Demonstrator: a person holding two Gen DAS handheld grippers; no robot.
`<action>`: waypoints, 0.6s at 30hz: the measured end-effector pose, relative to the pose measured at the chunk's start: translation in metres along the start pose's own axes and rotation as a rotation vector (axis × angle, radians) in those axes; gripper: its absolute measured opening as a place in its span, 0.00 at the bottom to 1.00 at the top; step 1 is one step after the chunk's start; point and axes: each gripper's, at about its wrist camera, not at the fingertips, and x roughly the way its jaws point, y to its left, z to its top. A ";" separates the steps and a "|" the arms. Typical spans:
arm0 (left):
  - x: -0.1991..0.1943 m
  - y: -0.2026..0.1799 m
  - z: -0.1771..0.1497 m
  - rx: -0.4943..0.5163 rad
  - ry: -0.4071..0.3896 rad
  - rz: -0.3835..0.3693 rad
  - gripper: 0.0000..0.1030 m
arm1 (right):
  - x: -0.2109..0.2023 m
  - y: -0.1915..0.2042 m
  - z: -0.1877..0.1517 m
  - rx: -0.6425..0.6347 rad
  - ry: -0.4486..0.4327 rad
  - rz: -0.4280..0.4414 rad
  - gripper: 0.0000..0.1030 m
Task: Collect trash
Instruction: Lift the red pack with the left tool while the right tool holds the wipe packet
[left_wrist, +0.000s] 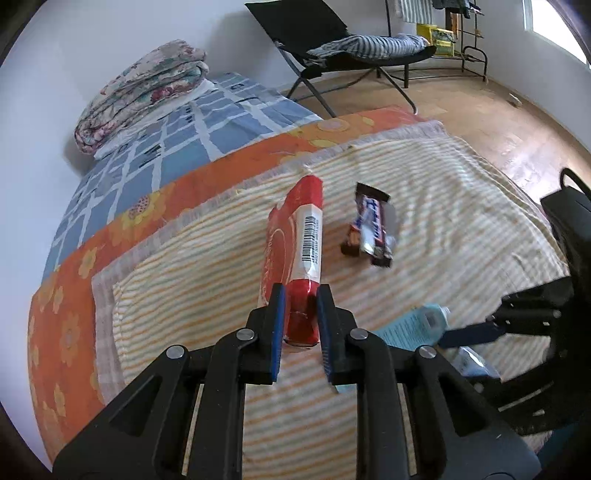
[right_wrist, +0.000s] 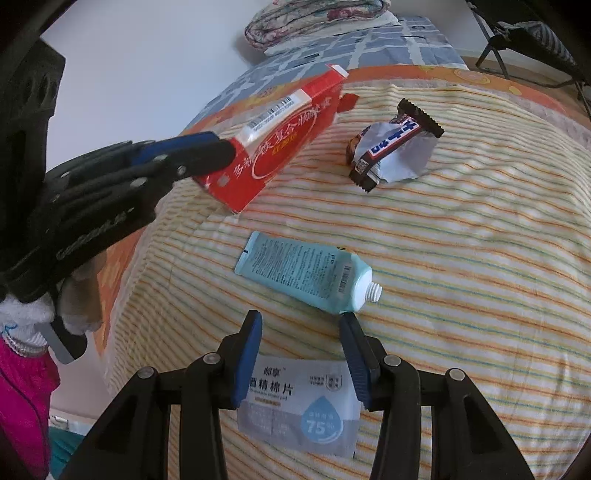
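My left tongs (left_wrist: 301, 314) are pinching one end of a red carton (left_wrist: 295, 236), jaws nearly together on it, and the box is hanging clear of the striped blanket (left_wrist: 443, 184) in the right wrist view. My right tongs (right_wrist: 301, 350) are standing about half open over a white wipe sachet (right_wrist: 299, 406); the sachet is lying between the pads, but I cannot tell whether they are pressing on it.

The carton is looking light and probably empty, thin card with an end flap open, so I am judging that it will crush if squeezed hard; the closed end is the firmer place to hold. It is red with white lettering and a white barcode strip along one edge.

The sachet is flat, thin and likely slick, so I am judging an edge pinch best. A pale blue tube (right_wrist: 306, 273), uncapped and squeezed flat, is lying just beyond my right tongs. A torn brown candy wrapper (right_wrist: 391, 147) is resting further up the blanket, crinkled and weightless-looking.
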 end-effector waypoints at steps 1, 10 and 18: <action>0.003 0.003 0.002 -0.001 0.001 0.009 0.19 | 0.000 -0.002 0.000 0.004 -0.001 0.005 0.46; 0.001 0.051 0.006 -0.086 -0.008 0.053 0.19 | 0.000 -0.005 0.000 -0.026 0.013 0.023 0.44; 0.005 0.076 0.005 -0.173 -0.008 0.002 0.19 | -0.001 0.002 -0.004 -0.100 0.076 0.033 0.44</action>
